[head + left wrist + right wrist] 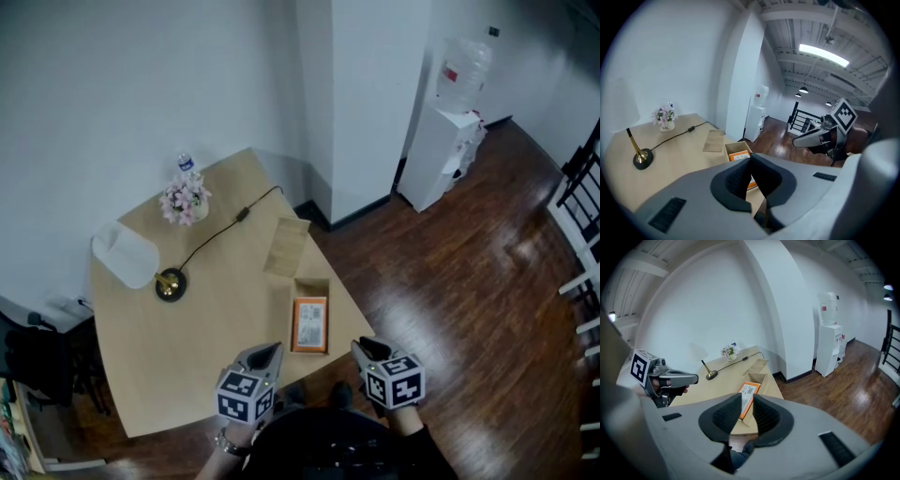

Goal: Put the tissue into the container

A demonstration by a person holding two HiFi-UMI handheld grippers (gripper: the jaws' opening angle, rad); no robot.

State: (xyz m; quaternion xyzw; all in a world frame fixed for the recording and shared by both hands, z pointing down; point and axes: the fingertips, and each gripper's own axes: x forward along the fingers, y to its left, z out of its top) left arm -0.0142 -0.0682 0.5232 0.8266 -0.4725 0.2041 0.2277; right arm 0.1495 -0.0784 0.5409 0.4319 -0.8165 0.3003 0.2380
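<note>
Where container [312, 286] sits, orange tissue pack [309, 326] apparently inside

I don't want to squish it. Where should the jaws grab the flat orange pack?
Probably the two long edges, near the middle, coming straight down. The orange pack lies flat, label up, so its narrow width looks easiest for the jaws to span. The wooden box is right at its far end, so stay off that end.

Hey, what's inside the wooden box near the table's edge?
An orange packet with a white label fills the nearer part of the wooden box; the farther part looks bare. Anything beneath the packet is covered.
</note>
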